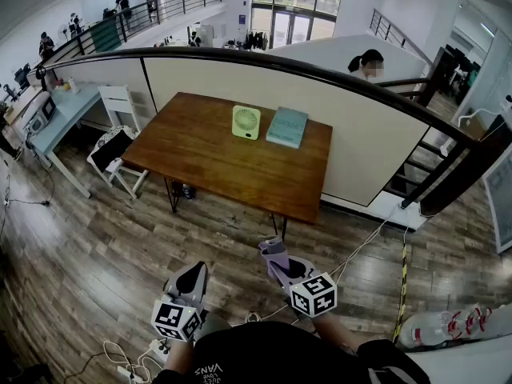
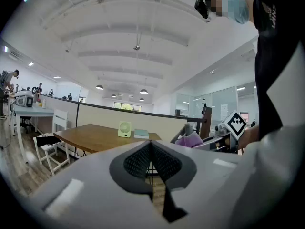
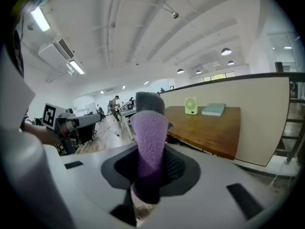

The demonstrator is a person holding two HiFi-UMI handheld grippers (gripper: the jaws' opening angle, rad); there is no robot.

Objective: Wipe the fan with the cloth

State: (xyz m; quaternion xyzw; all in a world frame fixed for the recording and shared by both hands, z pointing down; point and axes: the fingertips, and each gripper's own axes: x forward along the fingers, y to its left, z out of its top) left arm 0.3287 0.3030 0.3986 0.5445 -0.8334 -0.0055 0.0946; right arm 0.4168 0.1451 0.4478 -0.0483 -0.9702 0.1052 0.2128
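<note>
Head view shows a brown wooden desk standing against a cream partition wall, well ahead of the person. The small green fan stands upright near the far edge of the desk. A flat teal book lies just to its right, close to it but apart from it. A white chair sits off the desk's left end.

Both grippers are held low and near the person over the wooden floor, far from the desk. The left gripper has its jaws pressed together with nothing between them, as the left gripper view confirms. The right gripper is clamped on the purple cloth. In the right gripper view the cloth stands up between the jaws as a folded strip with a grey top end. The fan shows far off to the right beyond it.
</note>
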